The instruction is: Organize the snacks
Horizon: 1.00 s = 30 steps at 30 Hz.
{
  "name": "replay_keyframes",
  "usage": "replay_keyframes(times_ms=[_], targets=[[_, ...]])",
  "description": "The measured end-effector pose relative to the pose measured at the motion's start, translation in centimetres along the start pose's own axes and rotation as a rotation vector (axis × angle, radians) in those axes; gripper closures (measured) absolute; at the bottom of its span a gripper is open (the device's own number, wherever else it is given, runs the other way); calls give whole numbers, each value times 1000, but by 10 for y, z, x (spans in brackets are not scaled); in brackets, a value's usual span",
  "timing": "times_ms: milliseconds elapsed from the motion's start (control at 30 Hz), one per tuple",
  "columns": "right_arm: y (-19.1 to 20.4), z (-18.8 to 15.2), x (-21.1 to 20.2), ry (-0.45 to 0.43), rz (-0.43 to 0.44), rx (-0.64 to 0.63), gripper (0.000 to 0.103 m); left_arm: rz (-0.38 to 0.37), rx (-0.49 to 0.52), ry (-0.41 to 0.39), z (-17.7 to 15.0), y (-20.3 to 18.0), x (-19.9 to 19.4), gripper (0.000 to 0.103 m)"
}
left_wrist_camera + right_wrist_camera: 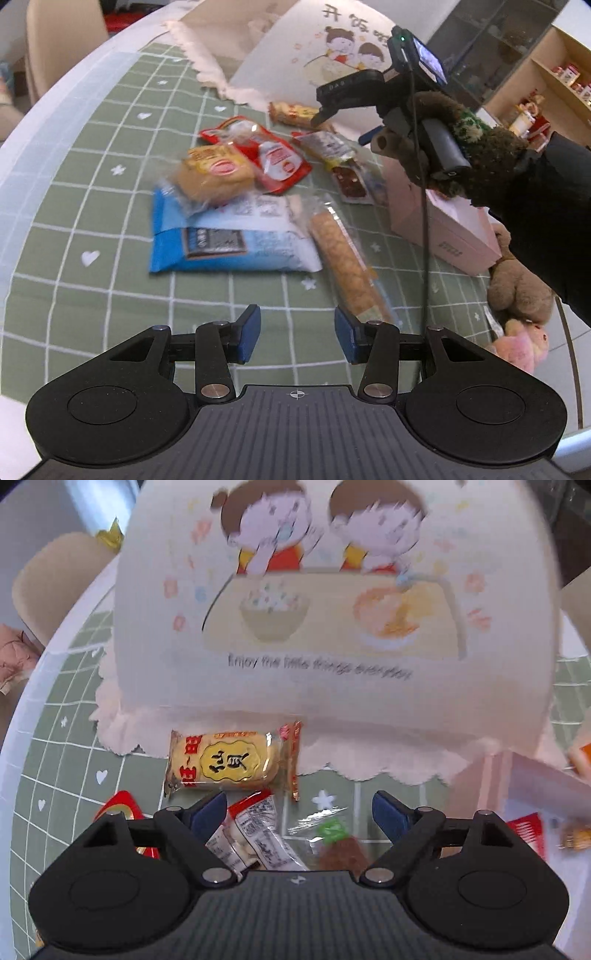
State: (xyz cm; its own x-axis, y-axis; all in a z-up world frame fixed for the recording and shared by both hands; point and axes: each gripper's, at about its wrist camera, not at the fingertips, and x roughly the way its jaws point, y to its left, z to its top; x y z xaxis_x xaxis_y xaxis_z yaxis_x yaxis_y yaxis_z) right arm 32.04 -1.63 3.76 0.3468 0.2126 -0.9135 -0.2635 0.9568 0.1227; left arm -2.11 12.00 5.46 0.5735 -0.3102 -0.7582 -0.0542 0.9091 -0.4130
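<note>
your right claw [299, 812] hung apart and empty; the rice cracker packet [231, 762] lay just ahead, long axis crosswise to its fingers.

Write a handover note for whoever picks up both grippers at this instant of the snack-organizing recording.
Left gripper: jaws partly open, empty, low over the green grid cloth.
Right gripper: jaws open, empty, above the yellow rice cracker pack by the food cover.
Pile mid-table: blue bag, bread pack, red pouch, long cracker stick.
Pink box on the right; whether it already holds snacks is unclear.
Left: these snacks all still lie loose on the cloth.
</note>
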Motion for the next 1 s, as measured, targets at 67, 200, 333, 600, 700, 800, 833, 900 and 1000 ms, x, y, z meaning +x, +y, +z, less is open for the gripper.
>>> replay_keyframes(times_ms=[67, 200, 333, 600, 700, 800, 833, 900, 1000], targets=[[10, -12, -5, -20, 11, -47, 39, 4, -15, 1, 0, 4, -1, 54], [32, -54, -28, 30, 134, -140, 62, 8, -39, -8, 5, 10, 1, 54], [34, -114, -41, 143, 293, -89, 71, 20, -54, -19, 15, 9, 7, 54], [-7, -187, -113, -61, 202, -62, 69, 3, 104, -30, 56, -30, 27, 54], [-31, -203, -125, -80, 175, 16, 52, -14, 193, -80, 98, -54, 49, 54], [-48, -219, -129, -93, 145, 77, 45, -50, 207, -20, 155, -76, 101, 54], [-55, -226, -130, -93, 139, 99, 45, -54, 193, -3, 171, -82, 123, 54], [-61, -238, -132, -93, 127, 137, 44, -40, 201, 0, 196, -94, 166, 54], [-65, -258, -139, -105, 97, 148, 41, 53, 349, 19, 207, -114, 222, 60]])
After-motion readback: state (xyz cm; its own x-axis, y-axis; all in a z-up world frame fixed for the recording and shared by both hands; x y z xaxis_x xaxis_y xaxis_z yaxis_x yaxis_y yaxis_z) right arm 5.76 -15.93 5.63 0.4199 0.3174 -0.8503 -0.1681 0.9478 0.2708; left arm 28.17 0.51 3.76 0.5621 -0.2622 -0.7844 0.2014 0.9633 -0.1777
